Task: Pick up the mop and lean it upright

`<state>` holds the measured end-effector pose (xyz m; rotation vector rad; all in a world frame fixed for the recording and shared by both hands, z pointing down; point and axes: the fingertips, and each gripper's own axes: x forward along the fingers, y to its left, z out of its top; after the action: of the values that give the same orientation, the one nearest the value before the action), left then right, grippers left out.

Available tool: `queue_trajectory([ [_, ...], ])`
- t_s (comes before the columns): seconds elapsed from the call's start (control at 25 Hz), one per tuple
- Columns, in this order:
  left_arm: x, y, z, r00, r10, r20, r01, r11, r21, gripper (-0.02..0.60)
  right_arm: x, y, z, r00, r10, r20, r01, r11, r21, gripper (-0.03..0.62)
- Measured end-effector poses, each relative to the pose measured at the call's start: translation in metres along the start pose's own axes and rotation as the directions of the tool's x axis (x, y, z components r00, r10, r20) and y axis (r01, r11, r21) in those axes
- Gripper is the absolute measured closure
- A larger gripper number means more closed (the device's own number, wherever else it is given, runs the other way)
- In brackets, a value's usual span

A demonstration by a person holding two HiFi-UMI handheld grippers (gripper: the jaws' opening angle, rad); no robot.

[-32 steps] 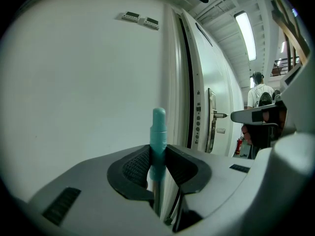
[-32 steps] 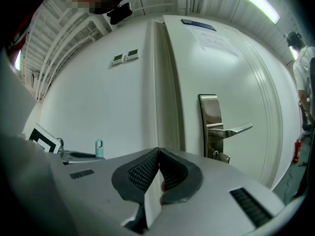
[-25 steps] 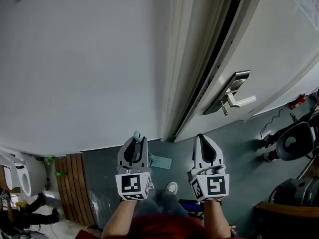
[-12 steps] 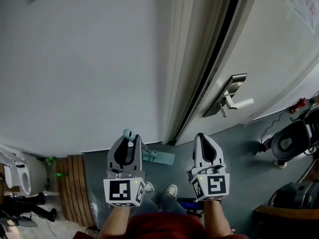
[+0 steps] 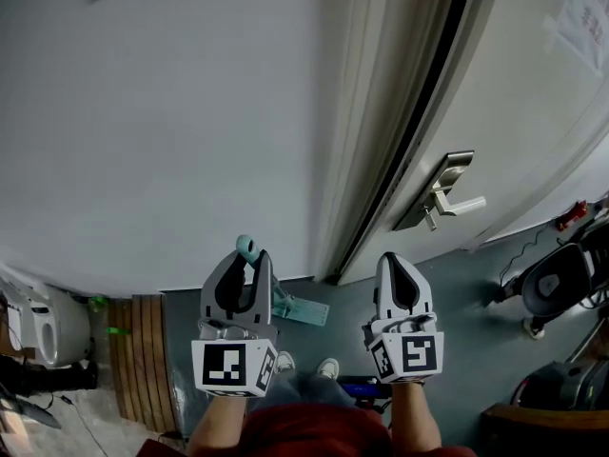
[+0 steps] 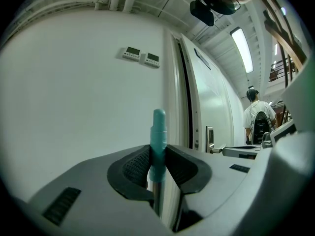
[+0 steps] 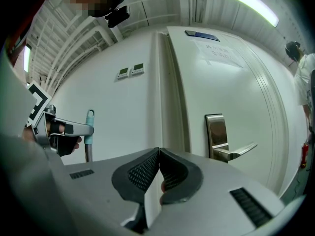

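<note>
The mop stands nearly upright in front of the pale wall point(image 5: 143, 131). Its teal handle tip point(image 5: 245, 246) pokes above my left gripper point(image 5: 249, 263), and its teal mop head point(image 5: 303, 309) rests on the grey floor below. In the left gripper view the teal grip point(image 6: 158, 136) and the metal pole point(image 6: 158, 200) run between the pads, with my left gripper point(image 6: 157, 163) shut on them. My right gripper point(image 5: 397, 261) hangs to the right of the mop, apart from it. Its pads meet with nothing between them point(image 7: 158, 156). The right gripper view also catches the mop handle point(image 7: 89, 132) at the left.
A white door with a metal lever handle point(image 5: 447, 193) stands to the right, its dark gap point(image 5: 409, 131) beside the frame. A wooden slat mat point(image 5: 138, 360) lies on the floor at left. A scooter point(image 5: 557, 274) is parked at right. A person point(image 6: 256, 117) stands far off.
My left gripper has shifted a little to the left with the mop handle in it. The right gripper has barely moved.
</note>
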<state>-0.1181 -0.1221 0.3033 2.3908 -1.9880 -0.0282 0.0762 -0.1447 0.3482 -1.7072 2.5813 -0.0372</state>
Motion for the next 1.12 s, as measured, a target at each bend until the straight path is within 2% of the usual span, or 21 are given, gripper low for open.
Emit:
queue_trajectory([
  [0.76,-0.0027,0.0019,-0.0014,1.0,0.017,-0.014,-0.017,1.0,0.004,0.476,0.0028,0.004,0.0008,1.0,0.014,-0.001,-0.014,1.0,-0.002,0.577],
  [1.12,-0.0026,0.0009,0.0052,1.0,0.011,0.012,-0.011,1.0,-0.017,0.474,0.0007,0.0011,0.0025,1.0,0.006,0.002,-0.006,1.0,-0.005,0.577],
])
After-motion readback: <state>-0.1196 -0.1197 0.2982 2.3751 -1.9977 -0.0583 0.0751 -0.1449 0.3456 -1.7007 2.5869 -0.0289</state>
